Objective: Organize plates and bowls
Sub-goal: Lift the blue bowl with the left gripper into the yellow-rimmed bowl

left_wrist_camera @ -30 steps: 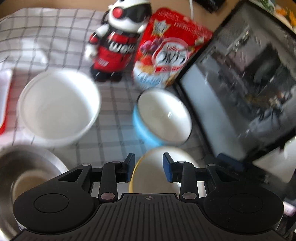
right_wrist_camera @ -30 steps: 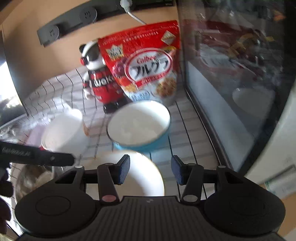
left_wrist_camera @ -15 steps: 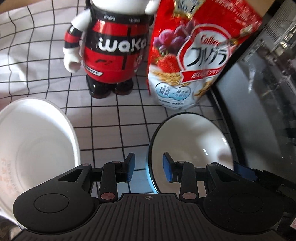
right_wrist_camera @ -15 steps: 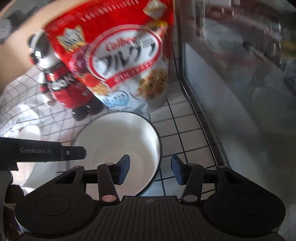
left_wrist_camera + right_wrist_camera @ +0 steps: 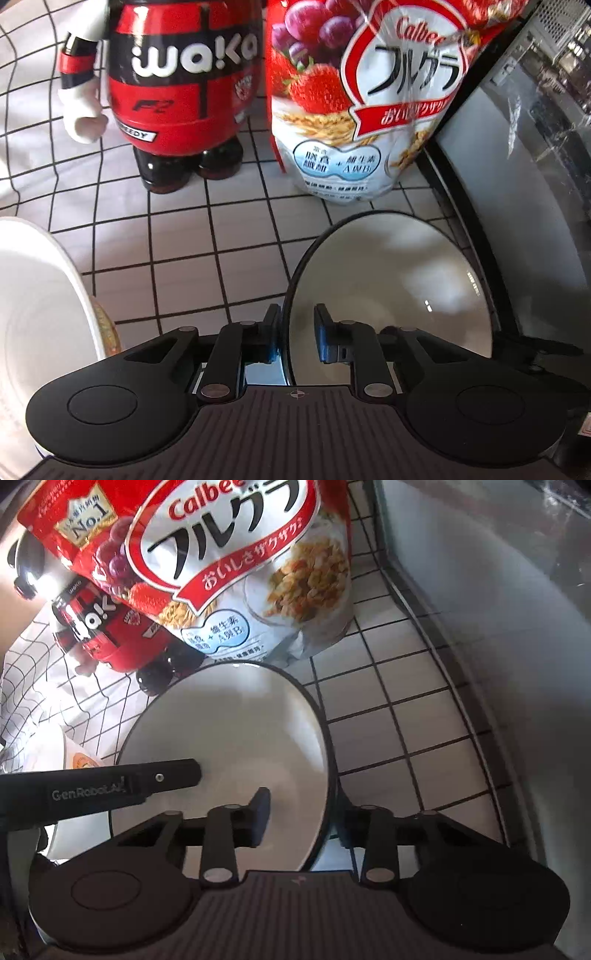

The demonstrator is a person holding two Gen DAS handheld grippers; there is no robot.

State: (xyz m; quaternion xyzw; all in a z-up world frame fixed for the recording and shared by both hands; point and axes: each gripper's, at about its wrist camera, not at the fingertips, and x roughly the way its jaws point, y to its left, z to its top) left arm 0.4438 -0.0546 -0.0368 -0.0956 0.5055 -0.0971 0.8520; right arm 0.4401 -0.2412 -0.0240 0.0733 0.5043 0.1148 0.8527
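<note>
The white cloth with a black grid (image 5: 240, 236) covered the table, bordered on the right by a dark glass-fronted appliance (image 5: 535, 177). At the back stood a red and white Calbee cereal bag (image 5: 354, 96), with a red and black robot-shaped figure marked "waka" (image 5: 177, 92) just to its left. In front of the bag sat the white-lined bowl with a dark rim and blue outside (image 5: 399, 288). A second, plain white bowl (image 5: 33, 314) lay well left of it.

The left gripper (image 5: 295, 332) straddled the blue bowl's left rim, one blue-padded finger outside, one inside. Its jaws had just been closing; the outer pad looked against the wall, the inner pad slightly off it.

The right gripper (image 5: 301, 821) straddled the bowl's right rim likewise, jaws just closing; contact not clear.
</note>
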